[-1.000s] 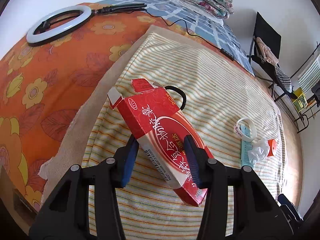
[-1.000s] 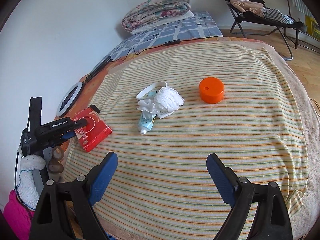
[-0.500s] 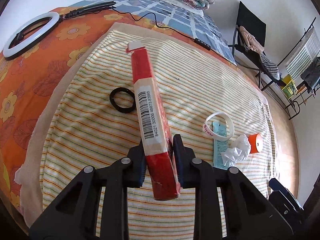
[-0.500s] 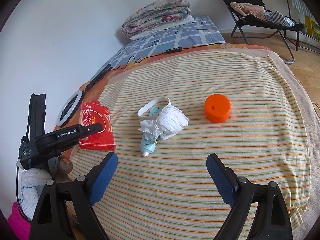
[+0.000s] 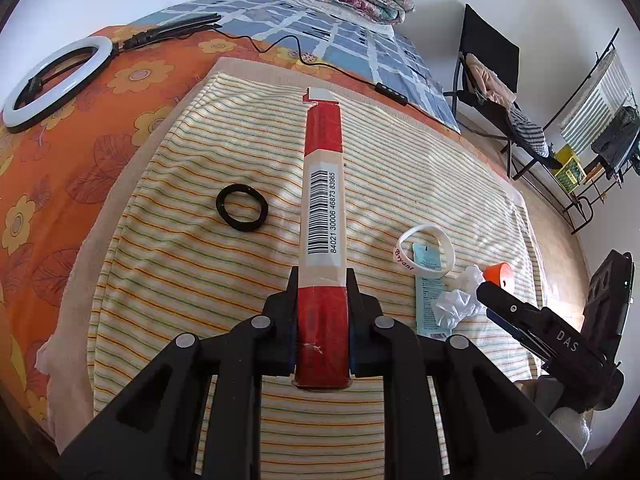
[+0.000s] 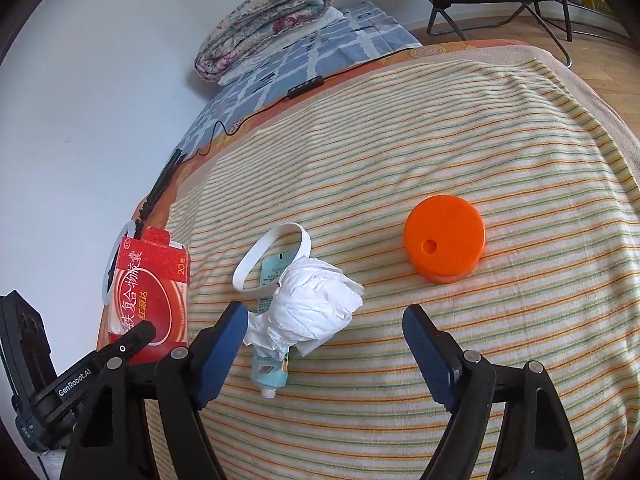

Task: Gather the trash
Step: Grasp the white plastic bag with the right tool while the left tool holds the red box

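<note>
Red box [image 5: 323,208] now turned edge-up, lifted off striped blanket [image 5: 168,280]; left gripper [image 5: 322,320] has just closed, clamped on it for carrying. Right gripper [image 6: 324,344], jaws narrowing but apart, straddles crumpled tissue [image 6: 316,304] to grab next.

A home bedroom: a bed [image 5: 100,128] spread with an orange flowered sheet and a striped blanket [image 6: 460,140], folded quilts [image 6: 264,20] stacked by the white wall, a folding chair [image 5: 492,80] draped with clothes, and a wooden floor [image 6: 600,52].
</note>
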A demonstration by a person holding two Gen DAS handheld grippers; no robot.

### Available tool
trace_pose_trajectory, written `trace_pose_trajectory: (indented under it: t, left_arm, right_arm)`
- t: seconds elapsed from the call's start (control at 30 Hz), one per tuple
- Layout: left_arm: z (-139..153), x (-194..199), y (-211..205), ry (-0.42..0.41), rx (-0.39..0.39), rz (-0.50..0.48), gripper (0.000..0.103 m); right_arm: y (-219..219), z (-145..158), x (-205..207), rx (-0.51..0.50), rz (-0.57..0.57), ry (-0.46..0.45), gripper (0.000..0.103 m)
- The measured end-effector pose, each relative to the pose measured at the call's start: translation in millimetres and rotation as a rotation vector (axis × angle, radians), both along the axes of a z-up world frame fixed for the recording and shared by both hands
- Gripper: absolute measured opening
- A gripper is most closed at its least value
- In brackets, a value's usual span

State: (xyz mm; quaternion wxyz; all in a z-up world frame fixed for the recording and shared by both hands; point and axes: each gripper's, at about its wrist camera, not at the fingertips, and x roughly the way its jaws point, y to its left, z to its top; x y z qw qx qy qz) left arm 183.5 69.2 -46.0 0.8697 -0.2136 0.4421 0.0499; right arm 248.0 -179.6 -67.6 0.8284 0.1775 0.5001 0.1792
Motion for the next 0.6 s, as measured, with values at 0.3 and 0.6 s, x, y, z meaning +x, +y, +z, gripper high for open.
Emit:
trace_pose_trajectory:
  t: [0.3, 0.6]
  left_arm:
    - [8, -12, -4, -0.009, 0.01, -0.025, 0.016]
    - [26, -38, -13, -0.035, 0.013, -0.07, 0.016]
  right_arm:
    - [15, -9, 9, 0.006, 0.054, 0.008, 0.034]
    - [7, 24, -13, -0.009, 0.067, -0.093, 0.031]
